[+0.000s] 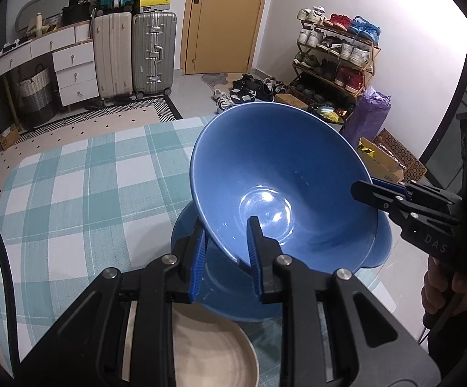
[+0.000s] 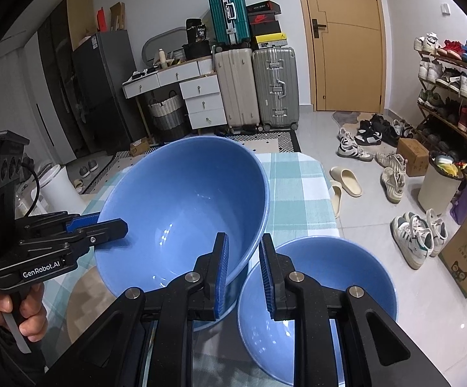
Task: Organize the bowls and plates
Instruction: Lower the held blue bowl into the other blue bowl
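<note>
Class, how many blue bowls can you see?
2. The tilted bowl, rim gripped by left tool and right tool; the upright bowl on the table beside it. More may hide beneath.

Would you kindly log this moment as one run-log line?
left gripper: astride large blue bowl rim | right gripper: astride opposite rim | bowl: tilted over blue plate | second blue bowl: beside

Both wrist views look closely down at the shared blue bowl (image 1: 281, 187).

Even indoor light filling both views; glare spots glinting inside the blue bowl (image 1: 265, 206). Fisheye bending straight lines, black vignette crowding corners; beige plate (image 1: 210, 348) at 6 o'clock blurring.
</note>
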`<state>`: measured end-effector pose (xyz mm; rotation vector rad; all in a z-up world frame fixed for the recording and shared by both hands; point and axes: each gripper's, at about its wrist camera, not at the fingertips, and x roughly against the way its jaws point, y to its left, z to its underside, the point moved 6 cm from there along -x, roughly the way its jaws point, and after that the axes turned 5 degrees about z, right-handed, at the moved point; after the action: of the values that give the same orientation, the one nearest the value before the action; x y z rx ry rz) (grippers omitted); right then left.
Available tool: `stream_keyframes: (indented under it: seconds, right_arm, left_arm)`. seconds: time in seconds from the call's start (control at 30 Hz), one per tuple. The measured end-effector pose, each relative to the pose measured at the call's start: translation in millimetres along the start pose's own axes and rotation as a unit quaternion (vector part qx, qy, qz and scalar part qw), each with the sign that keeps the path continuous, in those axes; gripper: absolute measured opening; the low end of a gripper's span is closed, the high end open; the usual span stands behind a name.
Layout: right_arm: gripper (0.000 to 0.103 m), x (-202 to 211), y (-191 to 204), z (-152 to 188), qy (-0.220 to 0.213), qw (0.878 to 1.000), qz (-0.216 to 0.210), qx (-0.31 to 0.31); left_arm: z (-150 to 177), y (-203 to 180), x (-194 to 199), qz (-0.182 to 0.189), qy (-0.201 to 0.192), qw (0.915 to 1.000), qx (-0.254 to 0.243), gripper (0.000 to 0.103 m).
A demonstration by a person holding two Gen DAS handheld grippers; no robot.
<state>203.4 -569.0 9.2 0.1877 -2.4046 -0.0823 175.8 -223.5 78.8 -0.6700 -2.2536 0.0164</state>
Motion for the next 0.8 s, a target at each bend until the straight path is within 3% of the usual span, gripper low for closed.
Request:
stream_keyframes:
  seconds: [0.8]
  right_arm:
    - [0.02,-30,25,34,0.022,0.999,0.029,0.023]
  left_arm:
    - [42,30,-30,-0.011,0.021,0.9997,0.004,0.02]
